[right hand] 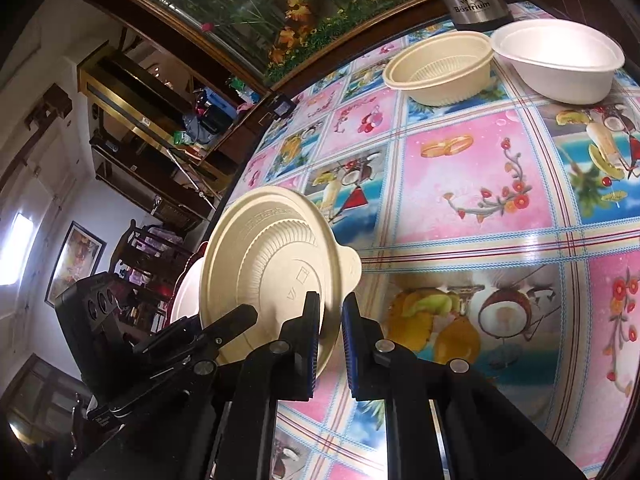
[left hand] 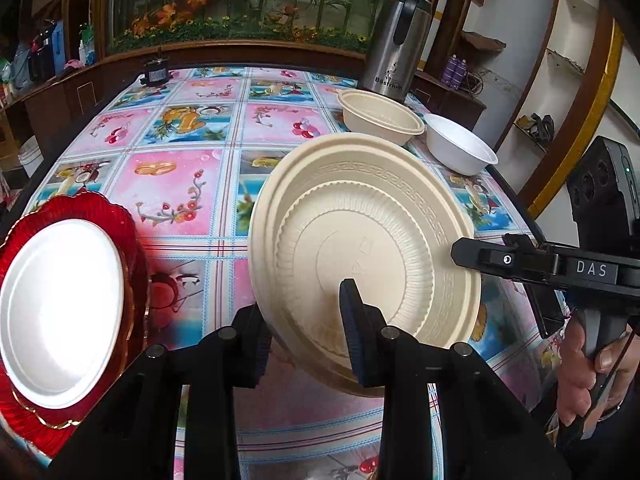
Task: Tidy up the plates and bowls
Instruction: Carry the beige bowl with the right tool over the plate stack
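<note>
My left gripper is shut on the near rim of a cream plate and holds it tilted above the table. My right gripper has its jaws around the plate's opposite rim, with a narrow gap between them. A white plate lies on a red scalloped plate at the left. A cream bowl and a white bowl stand at the far right; they also show in the right wrist view, the cream bowl and the white bowl.
A steel thermos jug stands behind the bowls. A small black box sits at the table's far edge. The flowered tablecloth covers the table. A planter wall with flowers runs behind it.
</note>
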